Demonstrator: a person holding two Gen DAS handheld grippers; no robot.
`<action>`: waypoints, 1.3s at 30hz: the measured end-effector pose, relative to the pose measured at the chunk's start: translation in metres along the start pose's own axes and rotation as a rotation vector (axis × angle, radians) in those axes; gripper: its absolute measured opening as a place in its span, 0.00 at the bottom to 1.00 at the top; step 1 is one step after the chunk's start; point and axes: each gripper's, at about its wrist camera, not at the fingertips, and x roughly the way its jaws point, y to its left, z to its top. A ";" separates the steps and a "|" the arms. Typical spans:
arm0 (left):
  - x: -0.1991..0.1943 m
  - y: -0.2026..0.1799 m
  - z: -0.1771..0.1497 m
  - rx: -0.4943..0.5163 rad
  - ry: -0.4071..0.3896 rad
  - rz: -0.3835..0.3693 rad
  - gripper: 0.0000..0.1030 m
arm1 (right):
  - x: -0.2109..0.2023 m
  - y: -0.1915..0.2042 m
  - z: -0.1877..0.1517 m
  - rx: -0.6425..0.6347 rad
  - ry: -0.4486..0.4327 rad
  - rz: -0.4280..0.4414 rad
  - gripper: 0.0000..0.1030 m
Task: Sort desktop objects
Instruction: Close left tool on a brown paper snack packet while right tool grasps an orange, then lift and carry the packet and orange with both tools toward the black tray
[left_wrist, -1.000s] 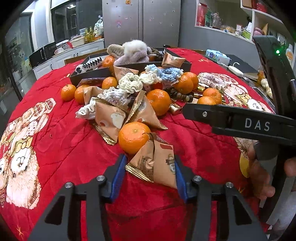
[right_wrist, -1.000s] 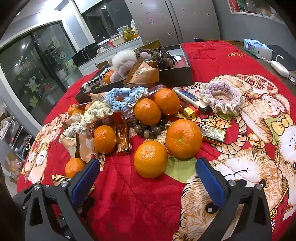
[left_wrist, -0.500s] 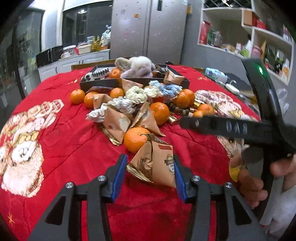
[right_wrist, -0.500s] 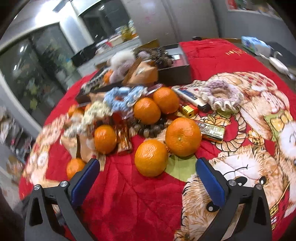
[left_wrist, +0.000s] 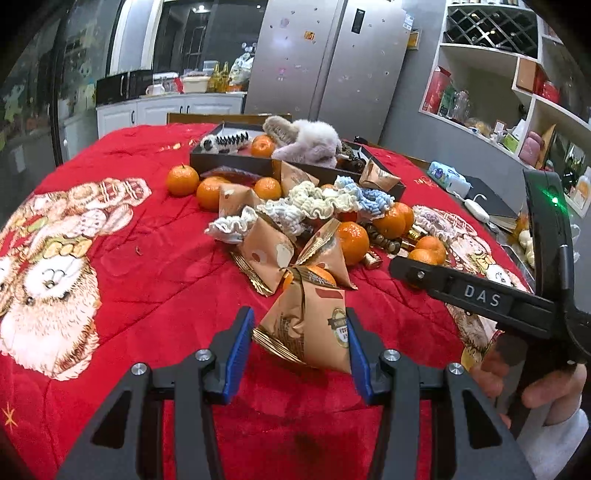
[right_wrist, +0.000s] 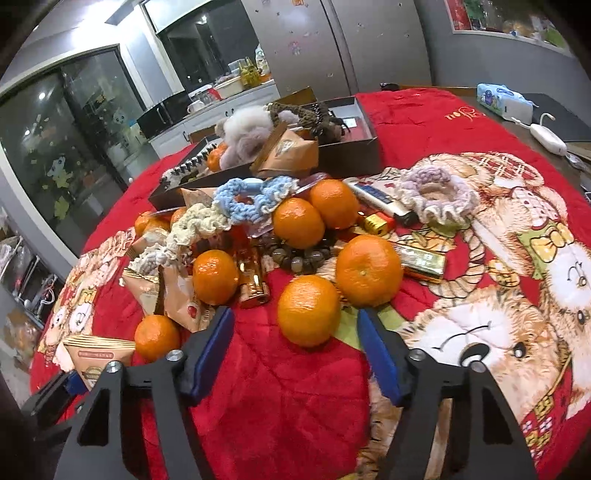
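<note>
Red cloth — tangerine between closing jaws

Your right gripper is closing: its blue pads, spread wide a second ago, now stand much nearer the closest orange, which sits between them without either pad pressing on it yet. Your left gripper has carried the brown paper packet up off the red cloth and rolled a little, so the packet now hangs in front of the orange it lay beside before, hiding most of it.
</note>
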 end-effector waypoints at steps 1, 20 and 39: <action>0.001 0.000 -0.001 -0.002 0.009 -0.011 0.48 | 0.002 0.001 0.000 0.005 -0.001 0.002 0.58; 0.007 -0.007 0.000 0.033 0.039 -0.074 0.47 | 0.005 0.008 -0.002 -0.035 0.009 -0.055 0.36; -0.040 -0.018 0.020 0.087 -0.099 -0.070 0.44 | -0.063 0.036 -0.010 -0.055 -0.126 -0.077 0.34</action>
